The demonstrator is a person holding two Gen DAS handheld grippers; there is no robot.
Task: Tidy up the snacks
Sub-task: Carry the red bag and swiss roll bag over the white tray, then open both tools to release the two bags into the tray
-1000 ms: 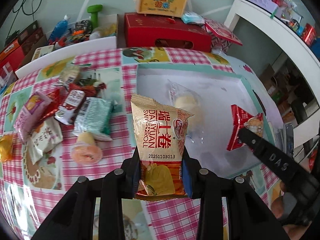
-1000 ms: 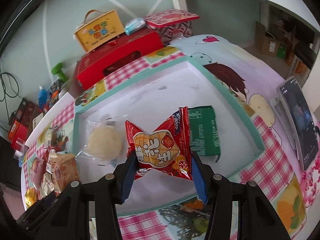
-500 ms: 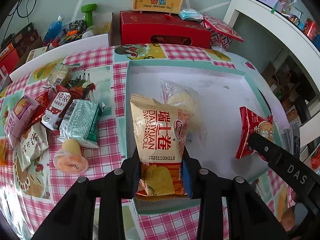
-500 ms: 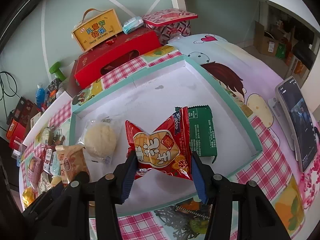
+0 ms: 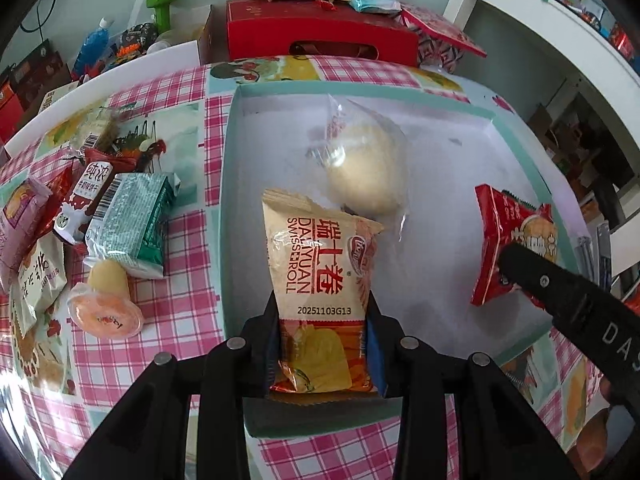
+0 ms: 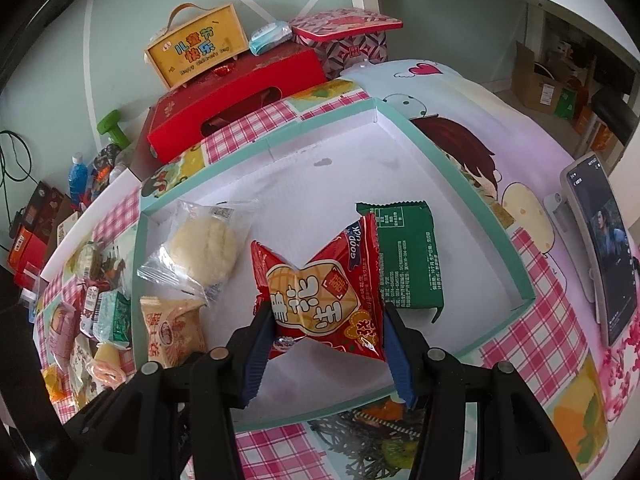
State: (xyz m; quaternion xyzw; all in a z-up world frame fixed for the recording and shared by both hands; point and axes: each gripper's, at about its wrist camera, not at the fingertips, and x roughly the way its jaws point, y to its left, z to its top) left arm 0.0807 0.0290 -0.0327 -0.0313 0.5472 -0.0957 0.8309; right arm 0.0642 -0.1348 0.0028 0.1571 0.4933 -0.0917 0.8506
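- The left gripper has its jaws closed on the lower part of a beige and orange Swiss roll packet; the packet stands up from between the jaws, its top edge pointing far.
- This packet is over the near left part of a shallow white tray with a teal rim.
- The right gripper has its jaws closed on both sides of a red crinkled peanut snack packet; the packet is pinched at its middle and spreads wide above the jaws.
- The red packet is over the near middle of the tray, just left of a dark green flat packet that lies on the tray floor at the right.
- A round pale bun in a clear plastic bag lies in the left part of the tray, just beyond the top of the Swiss roll packet.
- On the pink checked table, left of the tray, lies a loose group of snacks: a pale green foil packet, an orange jelly cup on its side, and a brown milk packet.
- Beyond the tray stands a long red gift box with a yellow box with a handle on top.
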